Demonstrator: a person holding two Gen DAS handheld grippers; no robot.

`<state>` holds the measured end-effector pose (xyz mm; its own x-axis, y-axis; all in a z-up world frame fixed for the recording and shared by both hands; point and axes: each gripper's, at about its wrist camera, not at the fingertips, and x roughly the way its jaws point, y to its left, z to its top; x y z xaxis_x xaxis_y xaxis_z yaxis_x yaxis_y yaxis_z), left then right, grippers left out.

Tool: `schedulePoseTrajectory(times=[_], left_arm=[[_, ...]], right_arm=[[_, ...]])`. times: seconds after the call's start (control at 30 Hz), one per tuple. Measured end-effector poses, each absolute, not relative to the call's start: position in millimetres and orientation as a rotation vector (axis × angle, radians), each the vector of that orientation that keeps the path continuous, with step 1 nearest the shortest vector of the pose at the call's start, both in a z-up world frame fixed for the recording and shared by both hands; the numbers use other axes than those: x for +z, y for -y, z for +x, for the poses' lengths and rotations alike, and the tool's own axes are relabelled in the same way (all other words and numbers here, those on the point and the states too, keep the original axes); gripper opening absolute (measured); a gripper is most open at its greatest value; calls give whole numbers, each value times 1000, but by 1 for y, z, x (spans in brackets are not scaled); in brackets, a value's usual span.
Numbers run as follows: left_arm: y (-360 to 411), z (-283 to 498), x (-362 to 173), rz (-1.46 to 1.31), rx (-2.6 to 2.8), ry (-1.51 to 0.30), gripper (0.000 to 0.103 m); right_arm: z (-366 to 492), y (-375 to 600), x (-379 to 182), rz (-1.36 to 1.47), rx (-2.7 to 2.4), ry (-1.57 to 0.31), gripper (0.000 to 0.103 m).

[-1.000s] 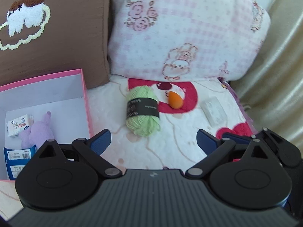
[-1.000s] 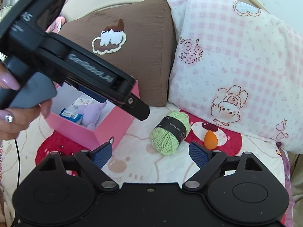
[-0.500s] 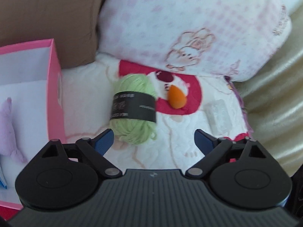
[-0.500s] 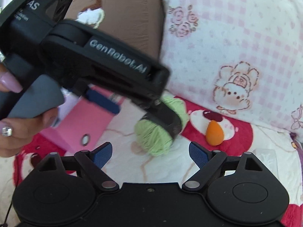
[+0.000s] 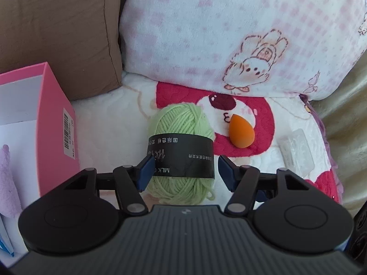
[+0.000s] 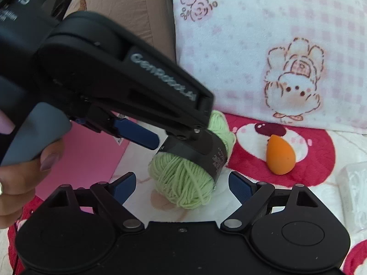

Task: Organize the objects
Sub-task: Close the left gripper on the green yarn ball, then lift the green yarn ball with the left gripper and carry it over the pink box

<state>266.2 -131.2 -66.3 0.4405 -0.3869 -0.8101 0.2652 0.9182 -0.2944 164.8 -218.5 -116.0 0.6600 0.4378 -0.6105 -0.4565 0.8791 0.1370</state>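
A light green yarn ball with a black paper band lies on the patterned blanket. My left gripper is open, its blue pads on either side of the yarn's band, the left pad at the band's edge. In the right wrist view the yarn sits under the left gripper's body. My right gripper is open and empty just in front of the yarn. An orange teardrop sponge lies right of the yarn. A pink box stands at the left.
A purple plush toy and a blue packet lie in the pink box. A clear plastic case lies at the right. A brown cushion and a pink checked pillow back the scene. A hand holds the left gripper.
My left gripper has moved forward and down onto the yarn ball and its pads have narrowed around it. The right gripper has come closer to the yarn.
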Motion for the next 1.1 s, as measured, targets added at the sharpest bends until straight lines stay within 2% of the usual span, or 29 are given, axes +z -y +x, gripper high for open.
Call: schedulePoseTrajectory(times=[0.43,0.67,0.73,0.8,1.1], left_arm=[[129,275,-79,-261,-497,-1112,57],[133,277,-91,-276,-479,-1120,59],[133,277,-91,-276,-481,-1112,59],[133,276,-93,-278,-483,-1107,59],[123,262,-99,-348,-468,-1100,58]], right_arm=[[186,237,-134,-12,488,-698,90],[185,247,-147,88,456,-703,90],[183,246,-146,86,459,-696,87],[182,246,-144,76,478,-699,78],[160,231,-145,-27,447,-660,73]])
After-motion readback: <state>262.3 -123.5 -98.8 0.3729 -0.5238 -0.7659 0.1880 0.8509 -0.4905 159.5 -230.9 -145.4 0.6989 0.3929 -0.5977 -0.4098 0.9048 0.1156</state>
